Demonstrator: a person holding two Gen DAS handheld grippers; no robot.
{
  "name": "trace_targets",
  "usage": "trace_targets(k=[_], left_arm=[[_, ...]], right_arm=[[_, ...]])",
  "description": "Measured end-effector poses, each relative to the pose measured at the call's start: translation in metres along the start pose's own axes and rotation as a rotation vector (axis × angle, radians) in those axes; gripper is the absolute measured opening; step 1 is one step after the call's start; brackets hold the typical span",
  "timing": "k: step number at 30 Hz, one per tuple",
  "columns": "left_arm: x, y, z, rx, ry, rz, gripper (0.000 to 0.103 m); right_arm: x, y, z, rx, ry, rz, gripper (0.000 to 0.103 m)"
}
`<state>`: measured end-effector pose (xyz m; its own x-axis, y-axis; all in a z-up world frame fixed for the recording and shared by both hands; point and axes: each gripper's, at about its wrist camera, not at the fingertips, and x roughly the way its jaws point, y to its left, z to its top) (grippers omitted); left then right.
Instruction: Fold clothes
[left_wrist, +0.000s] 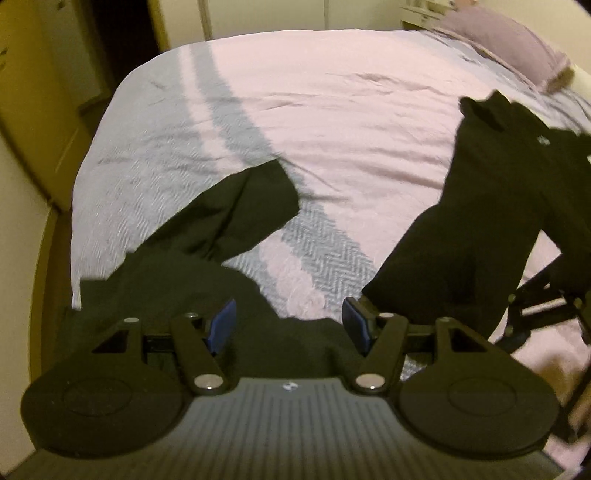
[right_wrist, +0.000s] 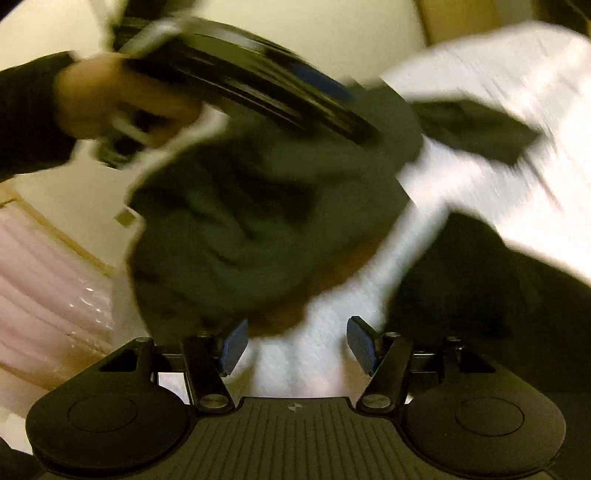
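Observation:
A black long-sleeved garment (left_wrist: 480, 221) lies spread on the bed. One sleeve (left_wrist: 251, 206) reaches up the middle, and the body with a collar label is at the right. My left gripper (left_wrist: 289, 325) hangs just over the garment's near edge, jaws open, blue pads (left_wrist: 223, 323) apart with nothing pinched. In the blurred right wrist view the garment (right_wrist: 266, 206) is bunched in the middle. My right gripper (right_wrist: 297, 347) is open over bare bedspread beside the garment. A hand (right_wrist: 122, 99) holds the left gripper (right_wrist: 325, 86) above the cloth.
The bed carries a pink and grey herringbone bedspread (left_wrist: 314, 122) with a purple pillow (left_wrist: 509, 40) at the far right. Yellow cupboard doors (left_wrist: 33, 110) stand along the left. A black linkage (left_wrist: 535, 304), seemingly of the right gripper, shows at the right edge.

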<state>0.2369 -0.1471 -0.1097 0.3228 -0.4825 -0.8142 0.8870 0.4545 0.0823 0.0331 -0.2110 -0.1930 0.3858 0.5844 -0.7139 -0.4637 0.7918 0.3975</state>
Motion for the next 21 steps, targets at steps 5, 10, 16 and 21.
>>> trace_targets(k=[5, 10, 16, 21], left_arm=[[-0.012, 0.006, 0.004, -0.007, -0.007, 0.032, 0.059], [-0.019, 0.008, -0.005, 0.018, 0.02, 0.075, 0.059], [-0.037, 0.012, -0.023, 0.004, 0.019, 0.128, 0.059], [-0.059, 0.027, -0.037, -0.057, 0.014, 0.185, 0.059]], right_arm=[[-0.011, 0.012, -0.005, 0.03, -0.051, 0.017, 0.063], [-0.035, -0.045, -0.038, 0.342, -0.11, -0.087, 0.063], [-0.019, -0.114, -0.041, 0.63, -0.24, -0.086, 0.063], [0.004, -0.056, 0.006, 0.295, -0.205, 0.051, 0.063]])
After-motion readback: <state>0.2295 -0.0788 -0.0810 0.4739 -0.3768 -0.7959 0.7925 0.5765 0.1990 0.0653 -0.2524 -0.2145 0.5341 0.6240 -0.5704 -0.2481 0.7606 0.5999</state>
